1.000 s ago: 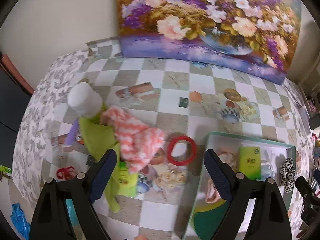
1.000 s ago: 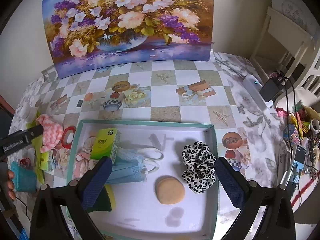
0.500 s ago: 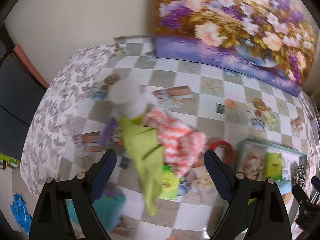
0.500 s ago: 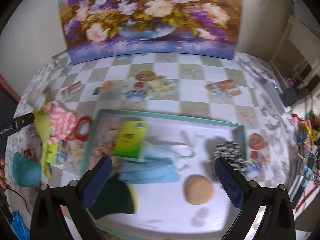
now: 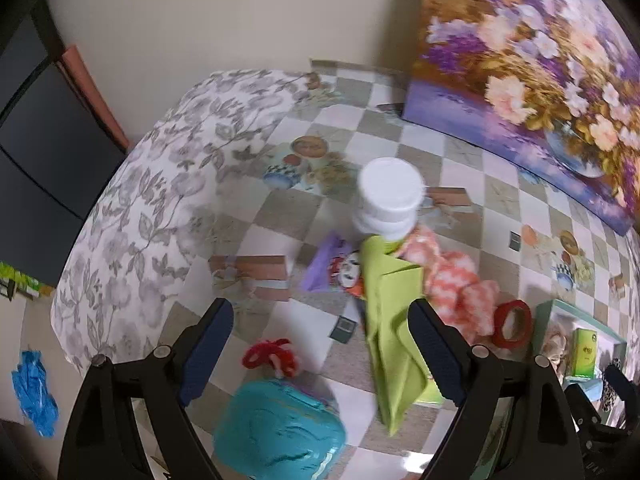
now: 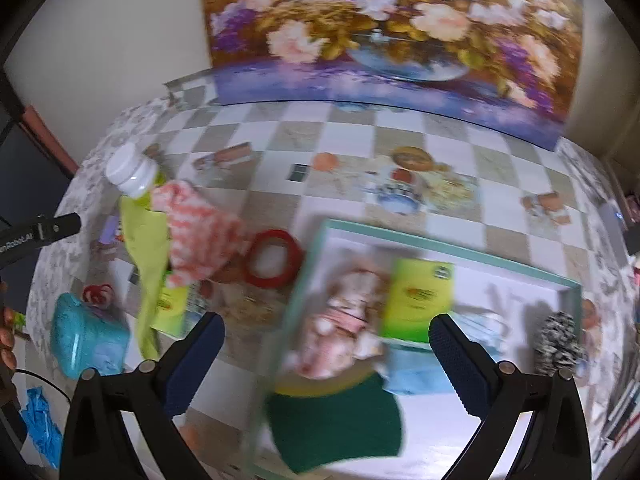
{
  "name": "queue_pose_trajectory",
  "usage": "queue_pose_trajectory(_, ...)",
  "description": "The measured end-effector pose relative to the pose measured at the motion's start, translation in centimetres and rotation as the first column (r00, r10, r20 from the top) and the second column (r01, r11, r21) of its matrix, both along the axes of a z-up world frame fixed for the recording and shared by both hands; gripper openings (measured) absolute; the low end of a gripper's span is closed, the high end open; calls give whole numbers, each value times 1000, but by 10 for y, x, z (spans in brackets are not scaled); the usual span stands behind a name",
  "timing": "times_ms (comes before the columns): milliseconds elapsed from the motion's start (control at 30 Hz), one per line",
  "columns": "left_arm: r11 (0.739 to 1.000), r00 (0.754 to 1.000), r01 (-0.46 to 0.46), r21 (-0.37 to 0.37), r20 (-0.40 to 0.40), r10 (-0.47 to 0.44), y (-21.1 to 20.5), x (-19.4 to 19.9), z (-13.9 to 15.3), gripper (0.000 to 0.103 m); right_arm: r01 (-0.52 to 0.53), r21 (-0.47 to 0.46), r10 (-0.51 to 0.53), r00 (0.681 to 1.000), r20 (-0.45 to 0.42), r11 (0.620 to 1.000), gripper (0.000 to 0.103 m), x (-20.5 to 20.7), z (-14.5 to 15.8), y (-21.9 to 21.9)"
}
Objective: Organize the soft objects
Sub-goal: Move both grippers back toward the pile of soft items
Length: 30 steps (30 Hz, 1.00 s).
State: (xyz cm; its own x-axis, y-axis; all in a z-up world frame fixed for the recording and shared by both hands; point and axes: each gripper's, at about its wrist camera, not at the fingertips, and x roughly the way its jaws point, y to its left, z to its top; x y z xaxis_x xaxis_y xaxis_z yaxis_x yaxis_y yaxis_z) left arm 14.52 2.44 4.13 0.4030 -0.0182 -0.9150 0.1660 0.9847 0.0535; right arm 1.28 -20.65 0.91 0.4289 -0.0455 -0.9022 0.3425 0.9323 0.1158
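My left gripper (image 5: 320, 320) is open and empty above the table's left side. Just below its fingers lie a teal pouch (image 5: 280, 428) and a red scrunchie (image 5: 272, 358). A lime green cloth (image 5: 392, 320) and a pink-and-white fuzzy cloth (image 5: 452, 284) are heaped by its right finger. My right gripper (image 6: 326, 332) is open and empty over the left rim of the teal-edged tray (image 6: 440, 244). The tray holds a green tissue pack (image 6: 420, 300), a pink patterned cloth (image 6: 344, 320), a green sponge (image 6: 336, 420), blue masks (image 6: 416, 372) and a leopard scrunchie (image 6: 560, 344).
A white-lidded bottle (image 5: 390, 200) stands behind the cloth heap, and a red ring (image 5: 514, 322) lies between heap and tray. A flower painting (image 6: 392, 32) leans on the back wall. The table edge drops off at left, with a blue glove (image 5: 34, 396) on the floor.
Both grippers have swept left. The left one went from the tray's corner to above the teal pouch and red scrunchie. The right one went from the tray's middle to its left rim.
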Motion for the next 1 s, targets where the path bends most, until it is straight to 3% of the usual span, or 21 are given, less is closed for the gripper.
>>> queue_pose_trajectory(333, 998, 996, -37, -54, -81, 32, 13, 13, -26, 89, -86, 71, 84, 996, 39, 994, 103, 36, -21, 35)
queue_pose_trajectory(1000, 996, 987, 12, -93, -159, -27, -24, 22, -65, 89, -193, 47, 191, 980, 48, 980, 103, 77, -44, 64)
